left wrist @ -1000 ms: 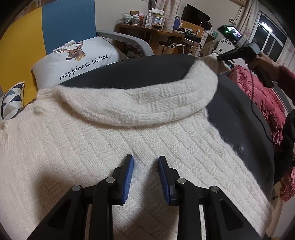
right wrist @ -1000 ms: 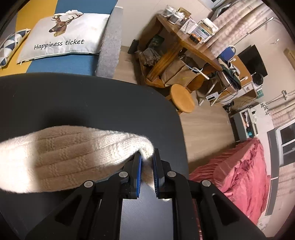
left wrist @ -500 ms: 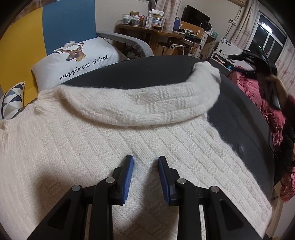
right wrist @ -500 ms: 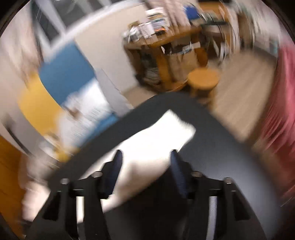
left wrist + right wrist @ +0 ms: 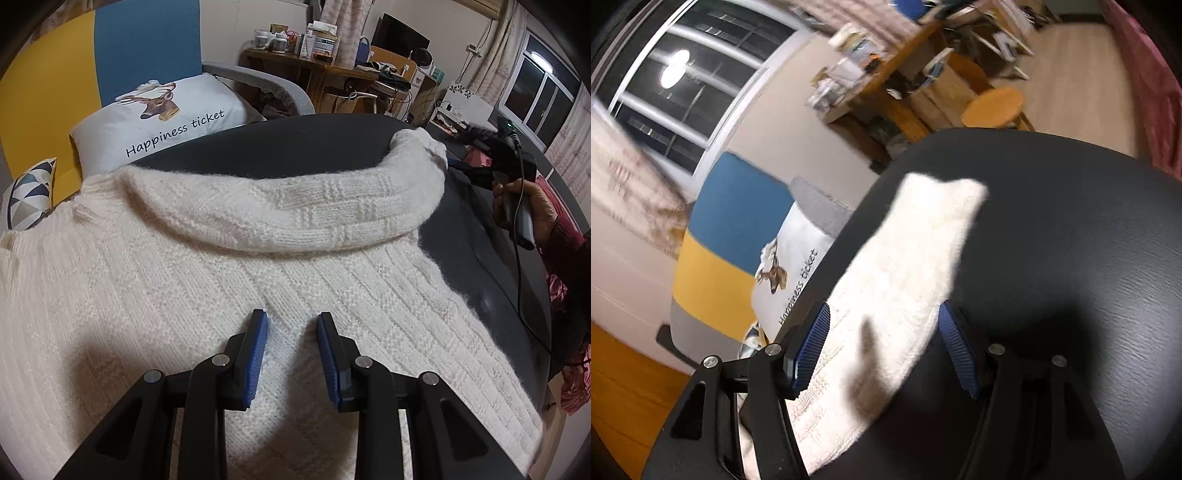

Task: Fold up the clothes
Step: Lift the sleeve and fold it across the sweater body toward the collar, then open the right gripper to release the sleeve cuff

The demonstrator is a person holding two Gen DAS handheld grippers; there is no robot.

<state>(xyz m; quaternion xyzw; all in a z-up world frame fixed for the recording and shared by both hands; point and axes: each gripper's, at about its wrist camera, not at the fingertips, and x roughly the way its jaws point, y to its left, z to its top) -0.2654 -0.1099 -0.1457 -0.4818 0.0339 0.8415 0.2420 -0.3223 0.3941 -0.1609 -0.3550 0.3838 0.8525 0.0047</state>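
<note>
The white sweater [image 5: 229, 280] is lying spread on the dark table [image 5: 306, 144], and one sleeve [image 5: 332, 206] is lying across its upper part, with the cuff [image 5: 421, 146] reaching out over the table near the far edge.

A second ago the right gripper [image 5: 882, 343] was pinching this cuff. Now it is no longer holding it: the cuff is resting on the table and the jaws are standing apart on both sides of the sleeve without touching it. They are closing a little again, after opening wide. The gripper is also looking at the sleeve from a new angle, from lower down.

The left gripper [image 5: 291, 354] is staying where it was, over the sweater body, jaws partly open and holding nothing.

So the sleeve fold is probably placed. The next step is likely the other side or the body fold.
</note>
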